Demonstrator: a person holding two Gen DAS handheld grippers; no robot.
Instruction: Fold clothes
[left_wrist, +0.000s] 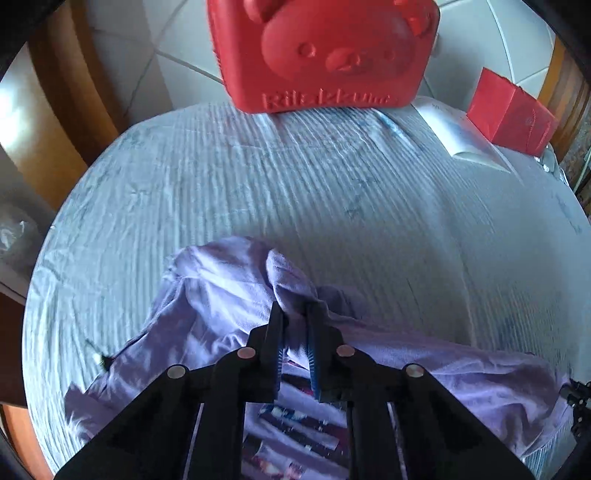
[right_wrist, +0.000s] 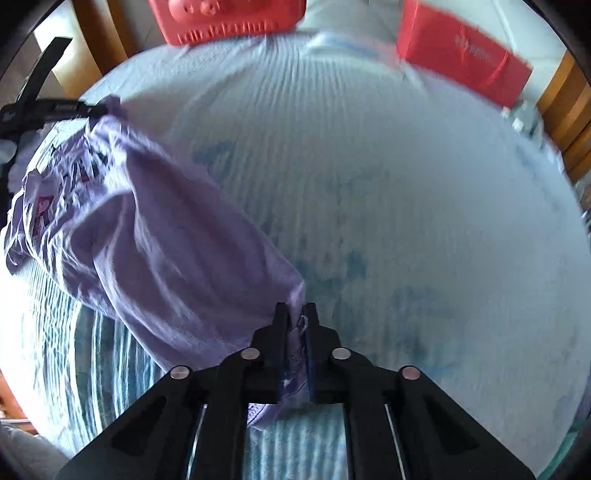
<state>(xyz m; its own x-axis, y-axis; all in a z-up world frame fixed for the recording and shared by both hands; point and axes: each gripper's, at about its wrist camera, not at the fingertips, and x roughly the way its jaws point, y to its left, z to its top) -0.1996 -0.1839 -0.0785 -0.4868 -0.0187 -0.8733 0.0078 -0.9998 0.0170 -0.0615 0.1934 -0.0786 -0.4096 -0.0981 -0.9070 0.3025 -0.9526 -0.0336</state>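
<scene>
Red bear-face box: a red moulded case (left_wrist: 325, 51) with a bear face and raised lettering stands at the far edge of the table, slightly left of centre; in the right wrist view it (right_wrist: 229, 18) sits at the far left
Red carton: a plain red box (left_wrist: 511, 110) stands at the far right corner, well apart from the garment; the right wrist view shows it (right_wrist: 461, 55) blurred
Paper sheet: a white sheet (left_wrist: 458, 129) lies flat just beside the red carton, on its near-left side
Table cover: a pale blue ribbed cloth (left_wrist: 295, 192) covers the whole surface; its rounded edge shows at left and far, with wooden furniture beyond
Open room: the middle and right of the cover (right_wrist: 406, 221) are bare between the garment and the far boxes
Garment: a lilac shirt (left_wrist: 221, 295) with a printed panel lies bunched on the near part of the table; in the right wrist view it (right_wrist: 155, 240) stretches from near centre to far left, partly lifted
Left gripper (left_wrist: 295, 317): clenched on a fold of the shirt, cloth pinched between both fingers
Right gripper (right_wrist: 295, 317): clamped on a gathered edge of the shirt, fabric hanging below the fingers
Other gripper seen: dark frame (right_wrist: 44, 110) at far left, touching the shirt's far end
</scene>
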